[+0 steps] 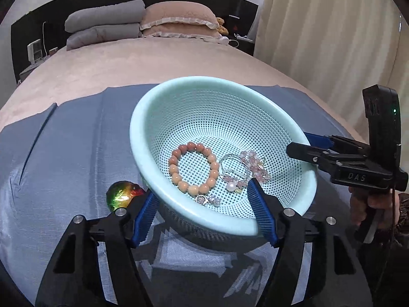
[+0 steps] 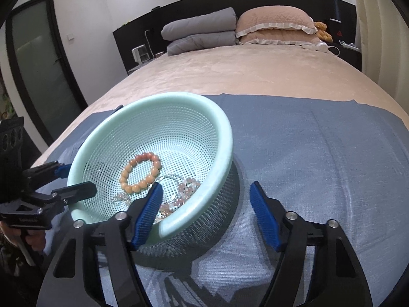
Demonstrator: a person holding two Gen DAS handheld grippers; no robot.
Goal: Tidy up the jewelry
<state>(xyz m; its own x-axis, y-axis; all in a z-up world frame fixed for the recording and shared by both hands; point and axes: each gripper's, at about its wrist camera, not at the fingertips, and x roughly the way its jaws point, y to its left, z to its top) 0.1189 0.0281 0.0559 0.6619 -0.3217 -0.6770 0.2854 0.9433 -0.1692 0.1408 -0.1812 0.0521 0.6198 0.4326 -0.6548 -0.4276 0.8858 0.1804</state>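
Observation:
A mint-green perforated basket (image 1: 143, 117) sits on a blue cloth on the bed; it also shows in the right wrist view (image 2: 225, 128). Inside lie an orange bead bracelet (image 1: 175, 172), a pink crystal bracelet (image 1: 255, 165), rings and a pearl piece (image 1: 231, 186). A shiny green-red gem (image 1: 120, 195) lies on the cloth left of the basket. My left gripper (image 1: 200, 206) is open, its jaws straddling the basket's near rim. My right gripper (image 2: 205, 199) is open, straddling the basket's right rim; it also shows in the left wrist view (image 1: 303, 144).
The blue cloth (image 2: 319, 153) covers the near part of a beige bed (image 2: 242, 71). Grey and pink pillows (image 2: 273, 23) lie by the black headboard. A curtain (image 1: 332, 38) hangs at the right; a dark door (image 2: 38, 64) stands at the left.

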